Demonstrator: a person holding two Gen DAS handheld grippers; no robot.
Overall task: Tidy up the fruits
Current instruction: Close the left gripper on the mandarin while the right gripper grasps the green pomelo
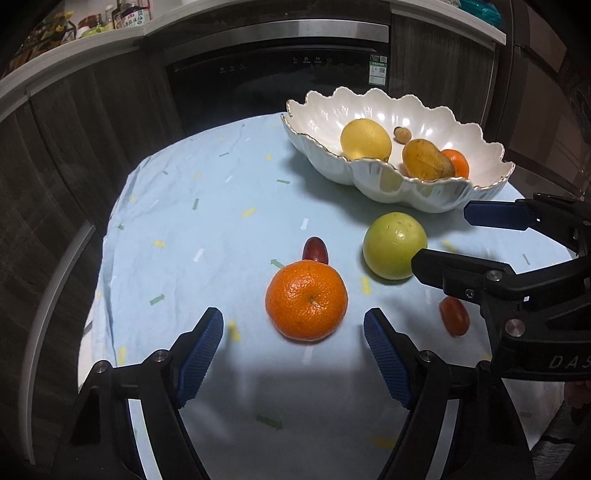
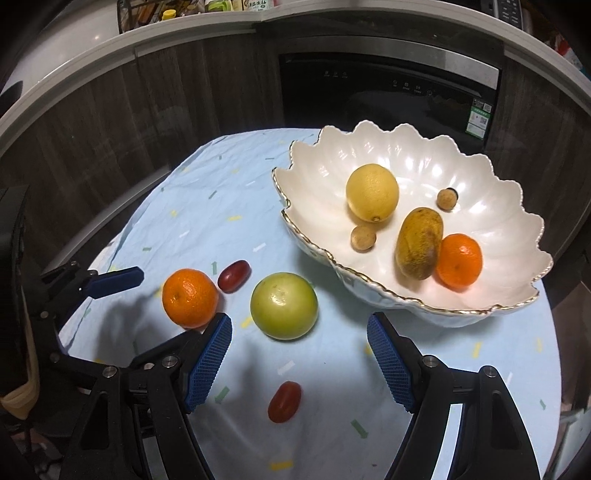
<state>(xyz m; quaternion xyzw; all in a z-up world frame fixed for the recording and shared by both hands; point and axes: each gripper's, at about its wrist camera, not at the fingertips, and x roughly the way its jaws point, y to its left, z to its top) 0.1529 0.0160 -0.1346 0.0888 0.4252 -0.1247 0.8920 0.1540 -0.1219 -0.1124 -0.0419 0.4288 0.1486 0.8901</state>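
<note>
Already the scalloped bowl (image 2: pixel 491 206) holds a lemon (image 2: pixel 372 192), mango (image 2: pixel 419 248) and mandarin (image 2: pixel 459 260); both grippers gape wide, empty.

Words and labels you can see

The right gripper (image 1: pixel 439 236) has the white letters "DAS" on its black body, and the rest is cut off at the picture's edge. The black oven (image 1: pixel 280 74) has a green and white sticker (image 1: pixel 379 68) on its door with a square code, but its words are too small to read. The bottle (image 1: pixel 131 14) on the counter has a label with writing that is too blurry to make out.
</note>
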